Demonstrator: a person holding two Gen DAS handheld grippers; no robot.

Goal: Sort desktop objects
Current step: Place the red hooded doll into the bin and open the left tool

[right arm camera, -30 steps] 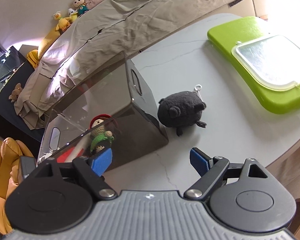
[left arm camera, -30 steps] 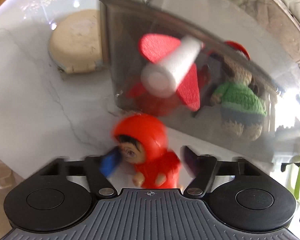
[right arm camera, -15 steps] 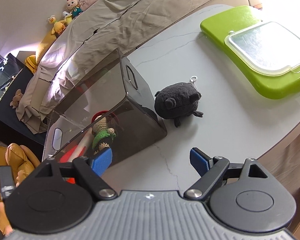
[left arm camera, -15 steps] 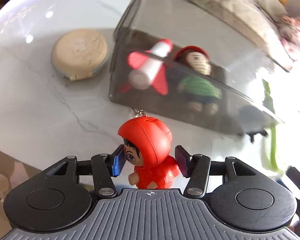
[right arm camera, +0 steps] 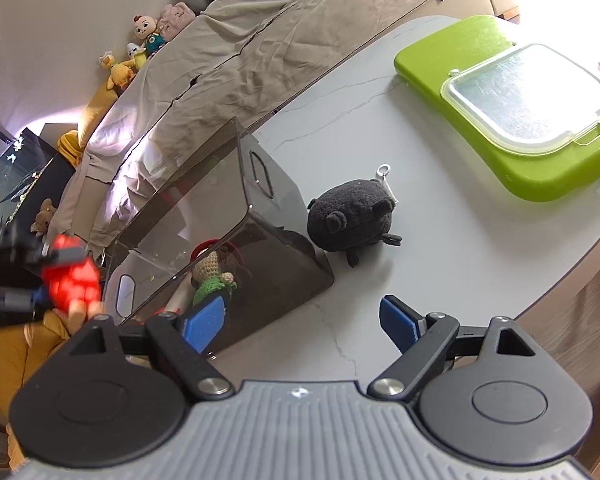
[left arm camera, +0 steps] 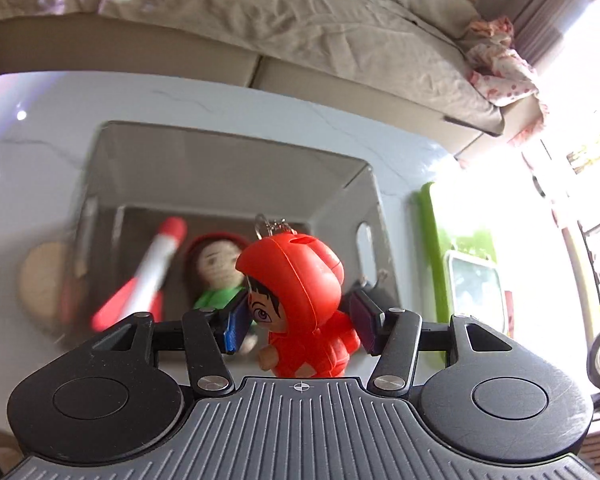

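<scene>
Left wrist: red-hooded figure [left arm camera: 300, 300] clamped in left gripper [left arm camera: 298, 326].

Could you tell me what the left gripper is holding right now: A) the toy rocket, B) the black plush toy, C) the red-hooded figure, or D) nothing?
C: the left gripper has its blue pads closed on the red-hooded figure, held above the tinted bin; the black plush toy lies on the table.

Four toys [right arm camera: 352, 216]; one bin [right arm camera: 268, 216]; two grippers [left arm camera: 298, 322]
</scene>
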